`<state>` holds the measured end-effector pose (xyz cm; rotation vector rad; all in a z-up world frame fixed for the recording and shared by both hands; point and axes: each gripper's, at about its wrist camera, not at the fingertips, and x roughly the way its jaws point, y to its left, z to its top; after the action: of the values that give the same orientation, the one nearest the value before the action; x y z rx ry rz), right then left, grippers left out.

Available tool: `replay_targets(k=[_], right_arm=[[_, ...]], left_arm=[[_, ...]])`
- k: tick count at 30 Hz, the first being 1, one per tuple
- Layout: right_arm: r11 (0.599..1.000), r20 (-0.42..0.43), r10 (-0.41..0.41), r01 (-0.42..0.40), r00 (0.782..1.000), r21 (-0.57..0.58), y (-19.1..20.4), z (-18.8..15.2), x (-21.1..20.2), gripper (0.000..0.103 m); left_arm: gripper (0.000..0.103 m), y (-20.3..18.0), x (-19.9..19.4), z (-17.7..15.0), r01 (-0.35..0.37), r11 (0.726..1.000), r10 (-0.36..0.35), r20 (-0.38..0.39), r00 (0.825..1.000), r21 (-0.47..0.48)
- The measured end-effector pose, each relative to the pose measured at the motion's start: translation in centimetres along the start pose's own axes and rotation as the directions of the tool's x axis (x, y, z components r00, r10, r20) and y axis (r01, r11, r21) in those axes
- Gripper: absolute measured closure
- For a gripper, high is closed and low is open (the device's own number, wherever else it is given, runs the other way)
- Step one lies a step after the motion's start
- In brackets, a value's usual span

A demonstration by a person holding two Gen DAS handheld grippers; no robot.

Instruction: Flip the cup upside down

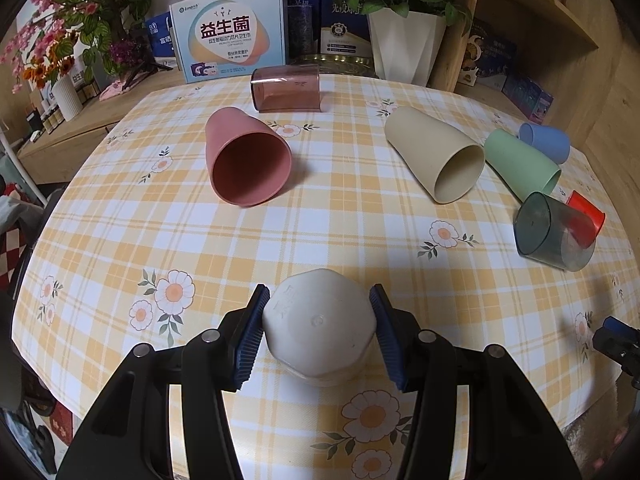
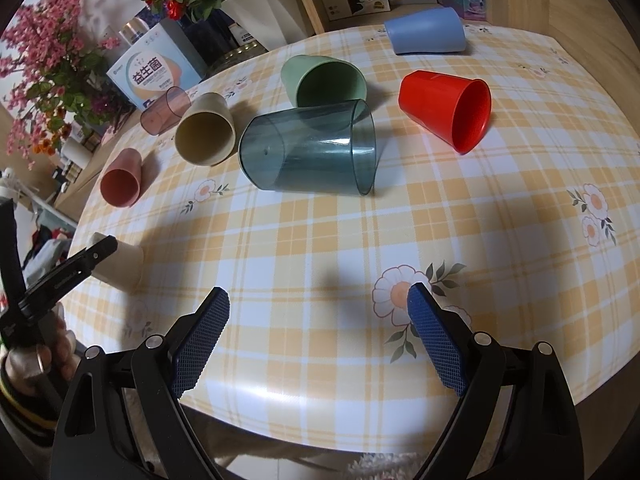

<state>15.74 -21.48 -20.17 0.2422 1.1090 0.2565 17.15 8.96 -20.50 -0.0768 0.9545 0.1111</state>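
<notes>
White cup [image 1: 320, 328] clamped in left hand-held gripper [image 1: 319, 330]; right hand-held gripper [image 2: 318, 340] wide open, empty; pink cup [image 1: 248, 158] lying beyond.

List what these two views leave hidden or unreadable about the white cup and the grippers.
- White cup, left wrist view: only its base faces the camera; the mouth is hidden behind it.
- The same cup, right wrist view: the left gripper covers part of it.
- Embossed marks on its base: too faint to read.
- Right gripper, left wrist view: cut off by the right edge.
</notes>
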Motion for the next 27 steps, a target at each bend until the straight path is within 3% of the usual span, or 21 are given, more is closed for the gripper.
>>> replay_targets(k=[7,12,17,27], right_arm=[[1.000,0.002,0.001,-0.001,1.000,0.000,0.0,0.0,0.0,0.015],[1.000,0.013,-0.004,0.004,1.000,-0.003,0.1,0.0,-0.7,0.015],[1.000,0.060,-0.010,0.010,0.998,-0.005,0.0,0.6,-2.9,0.015],[0.999,0.214,-0.039,0.037,0.976,0.013,-0.3,0.8,-10.1,0.015]], left_arm=[[0.052,0.1,0.2,0.1,0.013,1.000,-0.013,-0.023,1.000,-0.003],[0.031,0.4,-0.4,0.2,0.010,1.000,-0.010,-0.016,1.000,-0.011],[0.017,0.3,-2.6,1.0,-0.004,1.000,0.004,0.029,1.000,0.018],[0.009,-0.5,-10.6,2.1,0.005,0.998,-0.014,0.163,0.986,0.057]])
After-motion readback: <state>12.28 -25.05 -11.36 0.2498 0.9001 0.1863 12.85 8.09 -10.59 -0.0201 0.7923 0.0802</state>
